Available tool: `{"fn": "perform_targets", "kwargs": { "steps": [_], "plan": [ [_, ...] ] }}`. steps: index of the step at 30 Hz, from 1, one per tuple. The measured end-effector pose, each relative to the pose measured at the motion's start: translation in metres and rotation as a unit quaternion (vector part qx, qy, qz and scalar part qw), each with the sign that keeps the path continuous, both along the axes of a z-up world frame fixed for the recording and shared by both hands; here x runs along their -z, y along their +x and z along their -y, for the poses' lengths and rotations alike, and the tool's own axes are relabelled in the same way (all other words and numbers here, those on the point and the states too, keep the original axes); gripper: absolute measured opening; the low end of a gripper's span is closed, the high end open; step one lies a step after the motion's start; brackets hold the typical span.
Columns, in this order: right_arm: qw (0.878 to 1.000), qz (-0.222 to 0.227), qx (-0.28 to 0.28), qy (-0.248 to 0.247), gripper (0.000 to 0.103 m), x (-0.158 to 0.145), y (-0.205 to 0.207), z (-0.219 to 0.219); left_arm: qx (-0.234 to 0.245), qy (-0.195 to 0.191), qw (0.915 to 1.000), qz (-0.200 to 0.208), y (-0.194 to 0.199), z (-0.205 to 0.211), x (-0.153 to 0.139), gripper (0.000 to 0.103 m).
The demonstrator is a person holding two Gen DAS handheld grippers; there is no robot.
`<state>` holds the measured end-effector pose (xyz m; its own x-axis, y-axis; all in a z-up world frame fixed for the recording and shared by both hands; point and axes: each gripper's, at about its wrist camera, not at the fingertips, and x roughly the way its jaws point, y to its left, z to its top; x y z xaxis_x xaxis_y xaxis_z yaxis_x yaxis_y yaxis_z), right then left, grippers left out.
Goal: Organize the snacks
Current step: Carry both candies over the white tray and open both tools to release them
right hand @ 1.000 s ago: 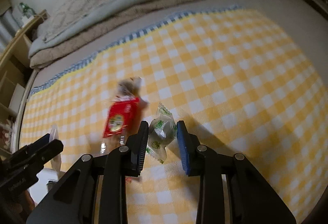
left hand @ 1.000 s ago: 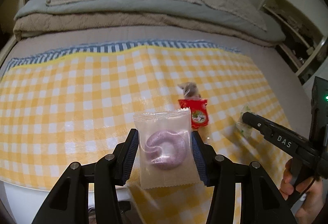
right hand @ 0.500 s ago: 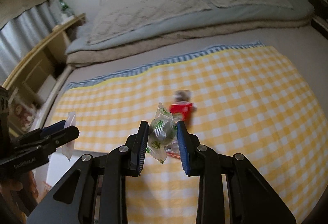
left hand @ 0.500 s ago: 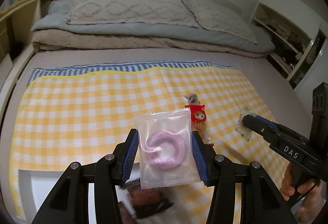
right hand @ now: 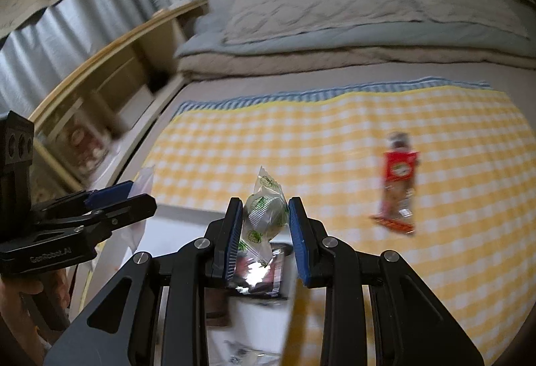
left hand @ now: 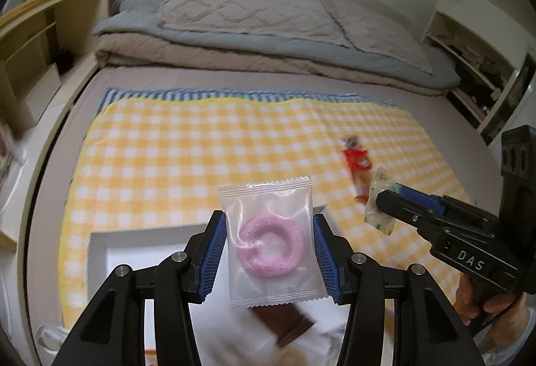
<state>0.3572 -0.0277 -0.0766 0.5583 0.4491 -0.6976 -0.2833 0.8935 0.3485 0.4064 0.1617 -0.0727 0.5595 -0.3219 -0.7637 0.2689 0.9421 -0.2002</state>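
My left gripper (left hand: pixel 268 242) is shut on a clear packet with a pink ring snack (left hand: pixel 270 245), held upright above a white box (left hand: pixel 100 242). My right gripper (right hand: pixel 266 232) is shut on a small green-printed wrapped candy (right hand: pixel 264 215); this gripper (left hand: pixel 388 198) and the candy (left hand: pixel 377 208) also show at the right of the left wrist view. A red snack packet (left hand: pixel 358 165) lies on the yellow checked cloth (left hand: pixel 201 165), seen too in the right wrist view (right hand: pixel 398 185). The left gripper (right hand: pixel 140 195) appears at the left there.
The white box (right hand: pixel 181 215) holds a shiny dark packet (right hand: pixel 261 275) and other wrappers. Folded blankets and pillows (left hand: pixel 251 20) lie at the far end of the bed. Wooden shelves (right hand: pixel 100 81) stand left, a white shelf unit (left hand: pixel 469 57) right. A hand (left hand: pixel 495 302) grips the right tool.
Both grippers have pulled back and risen with their snacks still held. The red packet now lies farther off, and the white box has come into view beneath them.
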Motion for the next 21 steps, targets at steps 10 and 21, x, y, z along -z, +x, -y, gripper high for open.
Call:
{"fn": "perform_targets", "kwargs": {
  "steps": [10, 21],
  "plan": [
    [0.997, -0.031, -0.067, -0.002, 0.029, 0.022, -0.017, -0.066, -0.03, -0.01, 0.9957, -0.087, -0.011, -0.049, 0.04, 0.05],
    [0.991, -0.095, -0.09, 0.002, 0.029, 0.054, -0.004, -0.113, -0.047, -0.032, 0.9878, -0.145, -0.003, -0.075, 0.079, 0.05]
  ]
}}
